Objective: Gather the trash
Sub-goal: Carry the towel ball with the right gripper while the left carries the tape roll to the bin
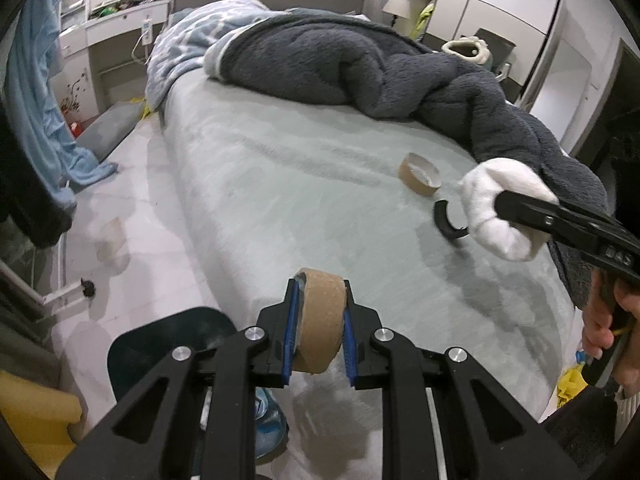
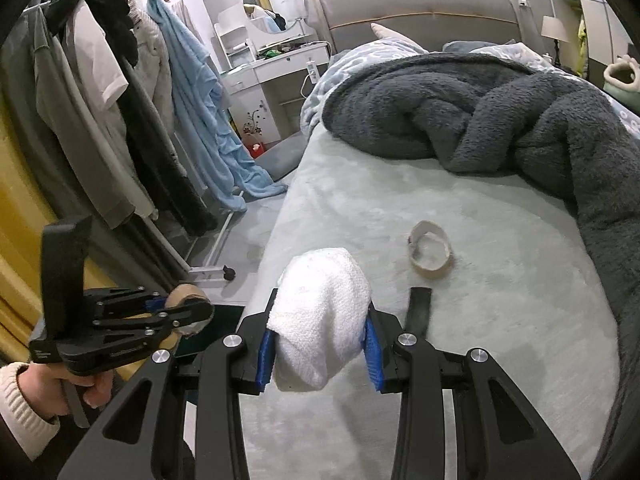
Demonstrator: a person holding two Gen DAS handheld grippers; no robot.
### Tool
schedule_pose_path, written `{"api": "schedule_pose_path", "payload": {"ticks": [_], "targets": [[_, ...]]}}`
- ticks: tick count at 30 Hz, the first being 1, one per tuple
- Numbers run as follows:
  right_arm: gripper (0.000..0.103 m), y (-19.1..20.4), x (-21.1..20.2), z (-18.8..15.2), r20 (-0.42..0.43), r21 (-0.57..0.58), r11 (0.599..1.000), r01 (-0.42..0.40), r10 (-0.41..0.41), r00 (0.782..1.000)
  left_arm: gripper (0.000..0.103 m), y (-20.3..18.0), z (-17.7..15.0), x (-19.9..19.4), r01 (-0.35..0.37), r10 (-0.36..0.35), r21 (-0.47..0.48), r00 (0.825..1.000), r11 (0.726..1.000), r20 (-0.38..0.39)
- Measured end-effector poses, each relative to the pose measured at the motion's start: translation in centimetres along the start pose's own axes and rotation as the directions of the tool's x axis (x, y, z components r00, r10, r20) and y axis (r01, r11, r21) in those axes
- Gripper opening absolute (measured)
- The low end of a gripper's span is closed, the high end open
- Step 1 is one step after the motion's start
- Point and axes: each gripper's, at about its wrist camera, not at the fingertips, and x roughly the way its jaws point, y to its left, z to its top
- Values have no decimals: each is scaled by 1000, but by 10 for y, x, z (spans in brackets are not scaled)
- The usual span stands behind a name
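My left gripper (image 1: pixel 320 308) is shut on a brown cardboard tape core (image 1: pixel 320 324), held above the bed's near left edge; it also shows in the right wrist view (image 2: pixel 188 308). My right gripper (image 2: pixel 320 328) is shut on a white rolled cloth (image 2: pixel 320 312), held above the bed; the cloth also shows in the left wrist view (image 1: pixel 500 204). A second cardboard tape ring (image 1: pixel 420 174) lies on the grey-green bed sheet (image 1: pixel 300 184), also seen in the right wrist view (image 2: pixel 430 250). A black curved strip (image 1: pixel 448 222) lies beside it, also in the right wrist view (image 2: pixel 418 308).
A dark grey fluffy blanket (image 1: pixel 360 64) is heaped across the far and right side of the bed. A dark bin (image 1: pixel 168 340) stands on the floor under my left gripper. A clothes rack (image 2: pixel 120 120) and a white dresser (image 2: pixel 276 72) stand left of the bed.
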Motion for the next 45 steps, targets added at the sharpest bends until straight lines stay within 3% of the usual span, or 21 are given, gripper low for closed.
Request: {"api": "schedule_pose_path", "payload": {"ticks": [12,27,35,45], "targets": [[37,38,2,-2,16,-1,999,-51,51,999,21,42,-25,18,-49,40,-92,994,995,-98],[37,81,45,7,-39,-87,993,-84,81,996,21,101,-50,30,-87,41,-212,976,973,-212],[37,108,72,12,-71,-117,985,-125,118,991,21,141,-71,38,-121,25,-310,955,943,-295],[37,146,109,14,-127,-147,970,-192,174,977,21,176,-97,48,-140,-6,-346,922,928,-388]]}}
